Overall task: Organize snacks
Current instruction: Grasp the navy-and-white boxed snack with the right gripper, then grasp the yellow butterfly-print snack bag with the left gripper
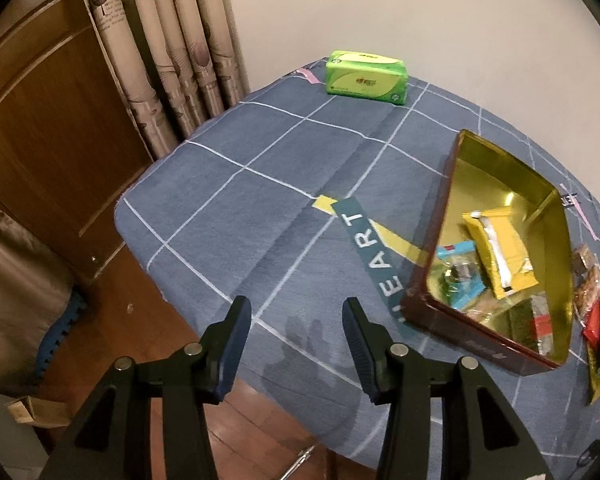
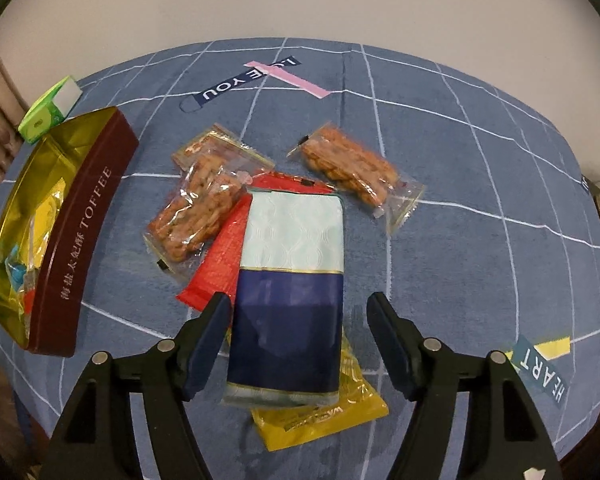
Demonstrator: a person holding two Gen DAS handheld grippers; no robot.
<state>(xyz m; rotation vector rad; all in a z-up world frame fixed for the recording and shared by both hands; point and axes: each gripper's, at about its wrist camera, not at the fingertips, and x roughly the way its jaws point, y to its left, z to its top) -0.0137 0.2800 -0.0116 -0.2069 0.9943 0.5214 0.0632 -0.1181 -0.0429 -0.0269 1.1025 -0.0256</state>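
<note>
While tin at surface left side holds few snacks, job about half done. Big blue-white pack, three clear packs, red and yellow packs lie outside. Right gripper fingers spread astride blue-white pack, not pinching. Left gripper fingers spread, empty.

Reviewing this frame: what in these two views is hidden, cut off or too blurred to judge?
- Yellow packet, right wrist view: mostly covered by the navy and pale pack; its print is unreadable.
- Red packet, same view: partly under that pack.
- Toffee tin contents, left wrist view: blurred and mixed with gold reflections; count unclear.
- Loose snacks, left wrist view: cut off by the picture edge.
- Right gripper: open around the pack; contact unclear.
</note>
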